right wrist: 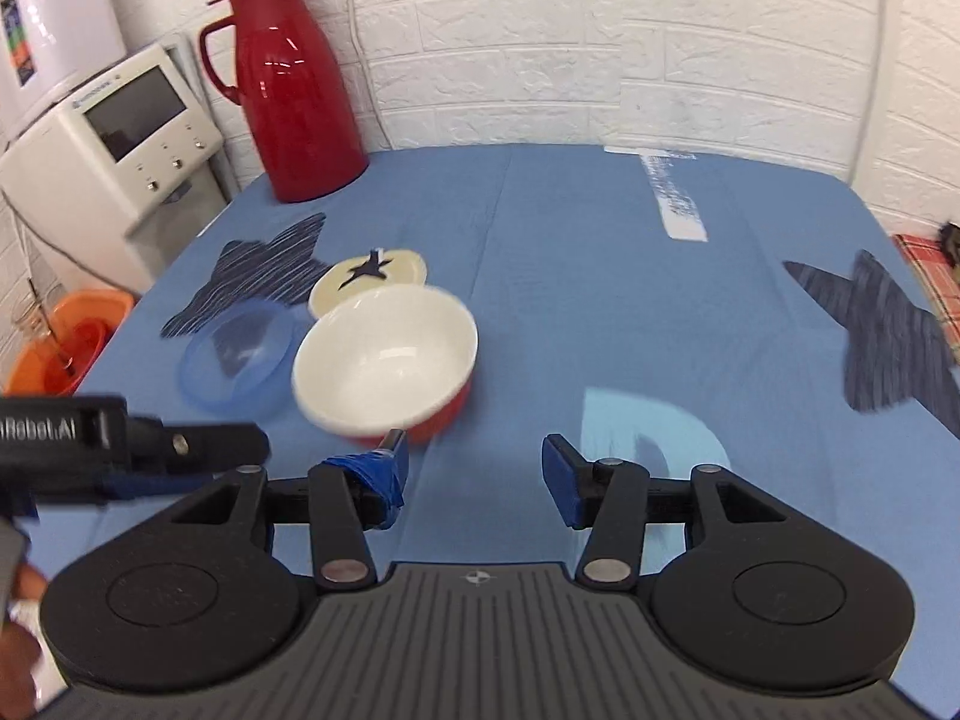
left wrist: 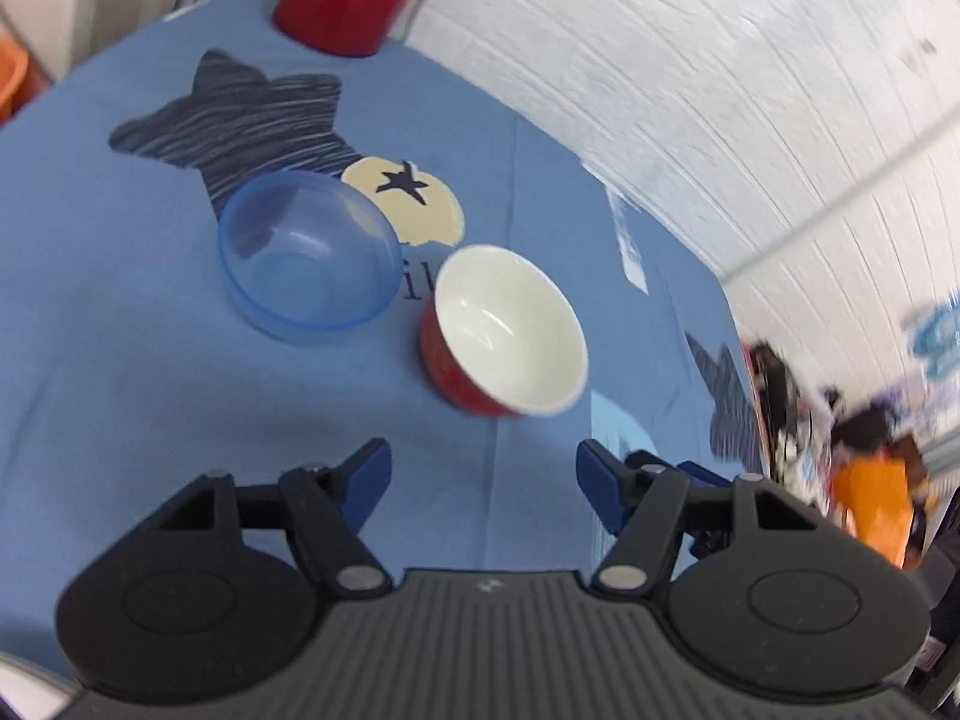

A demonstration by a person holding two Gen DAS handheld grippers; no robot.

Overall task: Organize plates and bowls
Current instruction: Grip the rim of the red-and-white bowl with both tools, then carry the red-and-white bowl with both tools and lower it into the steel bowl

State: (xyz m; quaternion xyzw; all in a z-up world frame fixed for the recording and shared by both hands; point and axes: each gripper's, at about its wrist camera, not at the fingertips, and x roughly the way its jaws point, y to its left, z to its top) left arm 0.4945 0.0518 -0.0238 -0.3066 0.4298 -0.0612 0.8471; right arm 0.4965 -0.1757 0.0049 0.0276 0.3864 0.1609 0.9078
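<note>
Both the left gripper (left wrist: 483, 474) and right gripper (right wrist: 474, 471) hang with jaws spread wide and empty above the blue tablecloth (right wrist: 570, 252), the red bowl (right wrist: 387, 363) lying tilted just beside the blue bowl (right wrist: 237, 360).

Tabletop layout: two bowls, jug, side appliances.
Ceramic bowl (right wrist: 384, 360) sits on the tabletop (right wrist: 600, 300), tilted; plastic bowl (right wrist: 237, 360) just beside it on its left. Thermos jug (right wrist: 288, 90) stands behind both at the far left corner, by the wall. Water dispenser (right wrist: 114, 162) and basin (right wrist: 66, 348) lie off the left edge.
</note>
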